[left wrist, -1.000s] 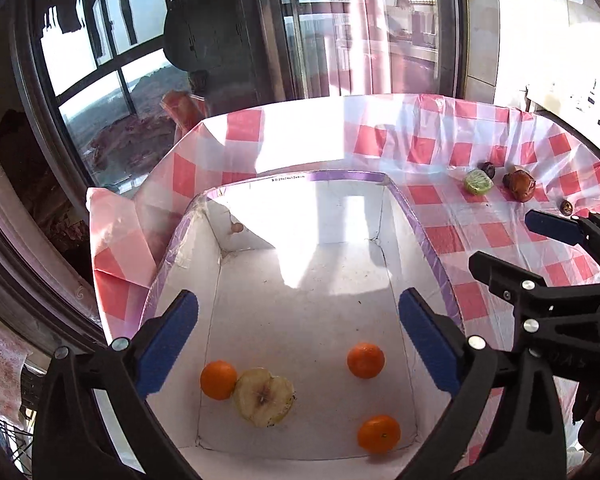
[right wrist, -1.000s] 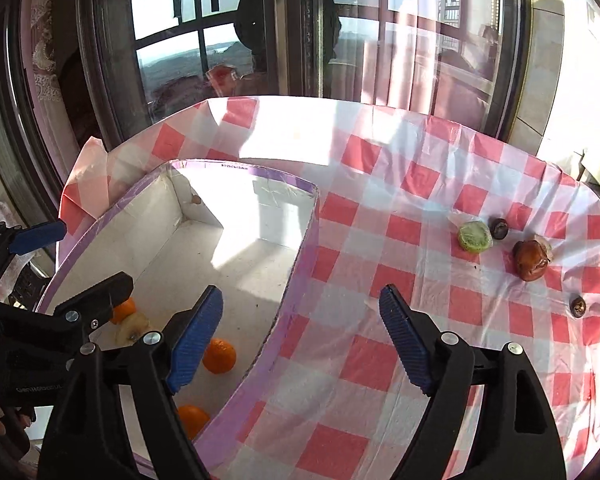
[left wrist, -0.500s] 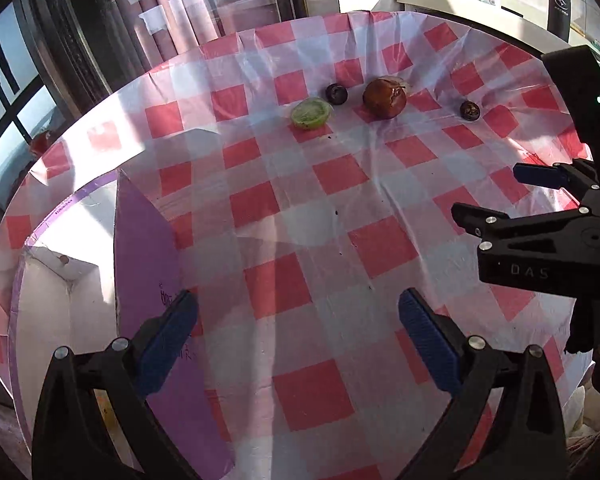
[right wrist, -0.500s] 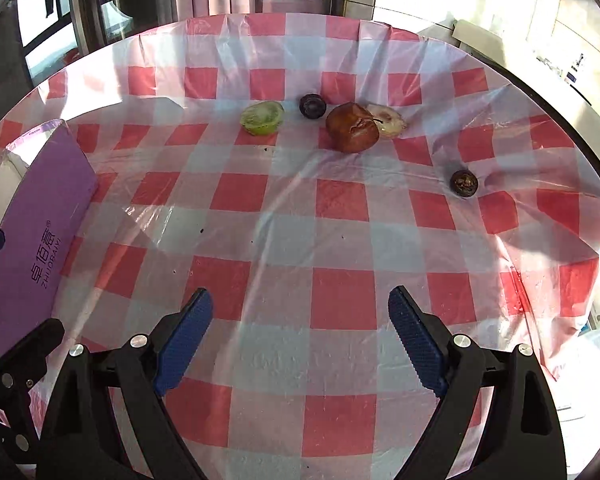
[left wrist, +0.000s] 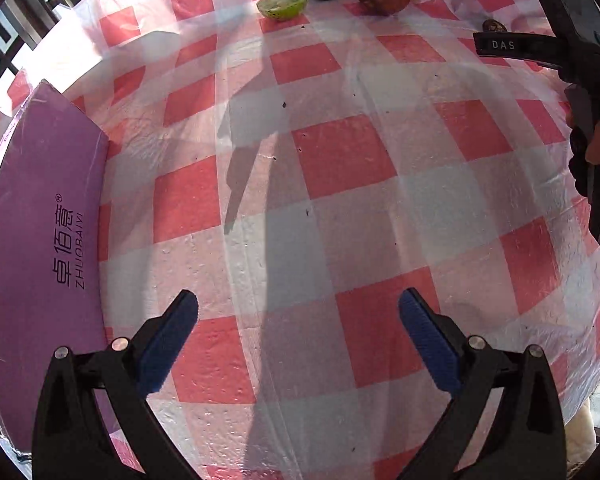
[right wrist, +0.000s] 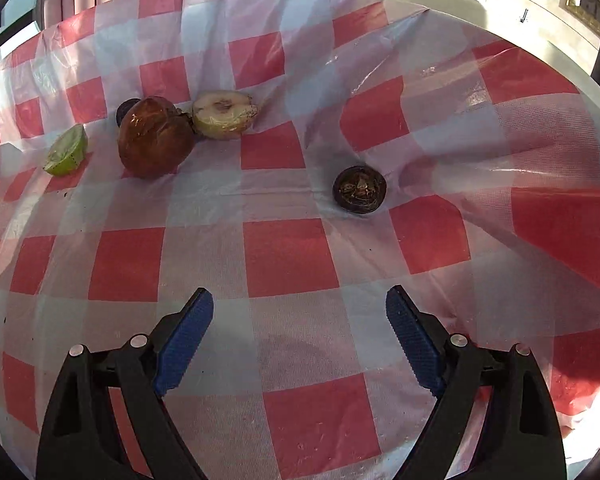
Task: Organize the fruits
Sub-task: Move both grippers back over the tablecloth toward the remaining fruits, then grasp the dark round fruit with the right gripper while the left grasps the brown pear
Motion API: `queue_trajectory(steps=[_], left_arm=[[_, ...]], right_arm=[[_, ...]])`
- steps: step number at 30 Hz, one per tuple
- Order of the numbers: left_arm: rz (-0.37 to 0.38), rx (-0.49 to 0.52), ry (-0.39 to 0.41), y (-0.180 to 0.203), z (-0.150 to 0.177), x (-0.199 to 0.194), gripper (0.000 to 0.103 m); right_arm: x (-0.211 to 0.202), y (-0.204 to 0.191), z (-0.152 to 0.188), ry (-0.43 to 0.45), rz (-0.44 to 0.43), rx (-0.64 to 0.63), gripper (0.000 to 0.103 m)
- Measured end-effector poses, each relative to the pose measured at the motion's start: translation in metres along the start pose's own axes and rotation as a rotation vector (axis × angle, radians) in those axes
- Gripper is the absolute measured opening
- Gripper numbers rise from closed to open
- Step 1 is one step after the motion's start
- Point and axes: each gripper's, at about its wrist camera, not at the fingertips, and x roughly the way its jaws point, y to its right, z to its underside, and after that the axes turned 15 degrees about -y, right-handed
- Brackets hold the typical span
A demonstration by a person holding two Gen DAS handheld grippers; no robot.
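The right gripper (right wrist: 299, 334) hung wide open and empty over the red-and-white checked tablecloth (right wrist: 284, 256), and the left gripper (left wrist: 298, 338) likewise stood spread with nothing between its blue pads (left wrist: 168, 340). A second before, both had looked down into the white-lined box with its oranges and apple half; since then they had swung away over open cloth, and only the box's purple outer wall (left wrist: 40, 216) showed at the left edge of the left view. The fruits had come much nearer to the right gripper. Just ahead of it lay a dark round fruit (right wrist: 359, 189) alone. Farther toward the far left part of the cloth sat a brown fruit (right wrist: 154, 138), with a pale cut fruit half (right wrist: 224, 114) touching its right side, a small dark fruit (right wrist: 125, 110) partly hidden behind it, and a lime half (right wrist: 66, 156) near its left. The right gripper's body edged into the left view's right side.
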Motion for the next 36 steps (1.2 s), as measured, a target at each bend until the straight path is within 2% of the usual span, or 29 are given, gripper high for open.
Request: queue_trajectory(steps=[6,9,11,14,15,16,20,29,36], left_arm=[[-0.037,-0.029,-0.027,-0.004,-0.002,0.001,0.101],[-0.040,-0.036,-0.032,-0.004,-0.008,0.001,0.101],[-0.039,-0.036,-0.026,-0.001,-0.018,0.001,0.101],[-0.023,-0.040,-0.004,0.003,-0.039,-0.003,0.101],[-0.017,-0.041,0.008,0.006,-0.049,-0.005,0.101],[-0.011,-0.038,0.019,0.008,-0.059,-0.007,0.101],[0.015,-0.032,0.076,0.019,-0.110,-0.013,0.101],[0.150,-0.029,0.132,0.050,-0.241,-0.008,0.101],[0.101,0.043,0.148,0.085,-0.309,0.002,0.101]], right_arm=[[0.027,0.016,-0.051,0.017,0.040,0.161,0.084],[0.041,0.026,-0.065,-0.018,0.017,0.242,0.076],[0.047,0.031,-0.067,-0.035,0.000,0.282,0.074],[0.047,0.036,-0.063,-0.023,-0.047,0.294,0.060],[0.046,0.035,-0.062,-0.012,-0.046,0.265,0.047],[0.045,0.035,-0.059,-0.006,-0.054,0.235,0.040],[0.037,0.038,-0.042,0.001,-0.128,0.190,0.039],[-0.001,0.063,0.024,0.017,-0.161,0.185,0.040],[-0.020,0.060,0.050,0.010,-0.182,0.149,0.040]])
